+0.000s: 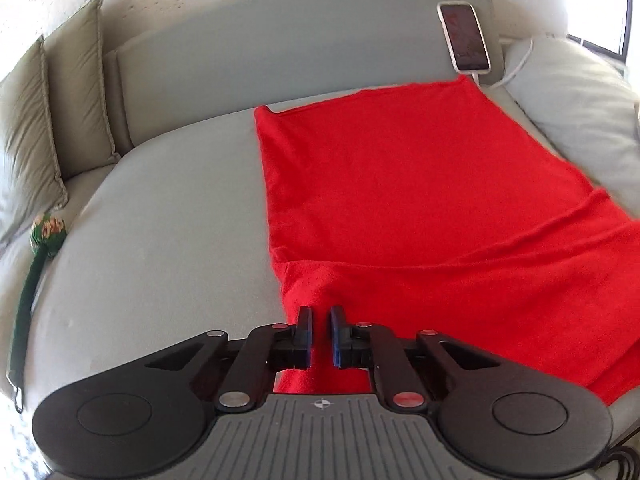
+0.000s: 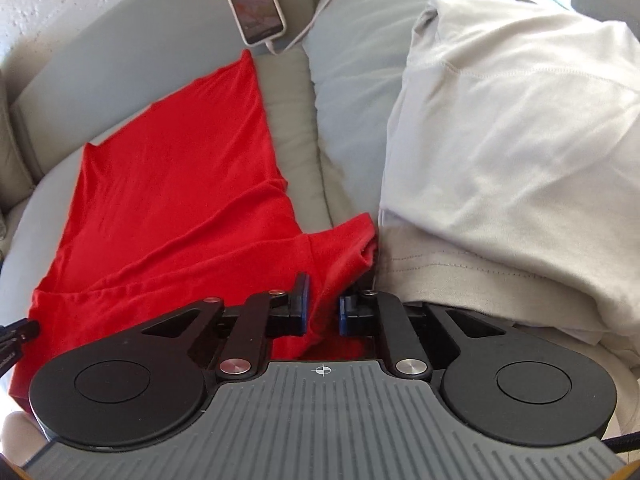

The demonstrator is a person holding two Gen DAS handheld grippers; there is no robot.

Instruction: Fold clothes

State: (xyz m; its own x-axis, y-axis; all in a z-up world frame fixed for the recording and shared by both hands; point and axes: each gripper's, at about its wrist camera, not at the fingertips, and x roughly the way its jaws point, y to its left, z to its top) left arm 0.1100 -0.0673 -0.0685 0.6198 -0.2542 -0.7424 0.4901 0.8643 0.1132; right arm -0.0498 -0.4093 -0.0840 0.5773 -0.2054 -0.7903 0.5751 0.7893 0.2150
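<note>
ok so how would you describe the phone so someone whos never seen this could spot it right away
Start at the grey sofa where the red shirt lies spread. Follow the shirt to its far corner: the phone leans against the backrest just above it. It is the only small hard glossy thing there, in a pale case with a white cable plugged in.

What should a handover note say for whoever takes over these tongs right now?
Left tongs: shut on the near edge of the red shirt.
Right tongs: shut on the shirt's near right part, beside its sleeve.
Shirt lies mostly flat on the grey couch, far end by the phone. A pale pile of clothes sits to the right.
Done: both near grips taken.
Left: probably carry the near end toward the far end, then finish folding; the pile looks unfolded.
</note>
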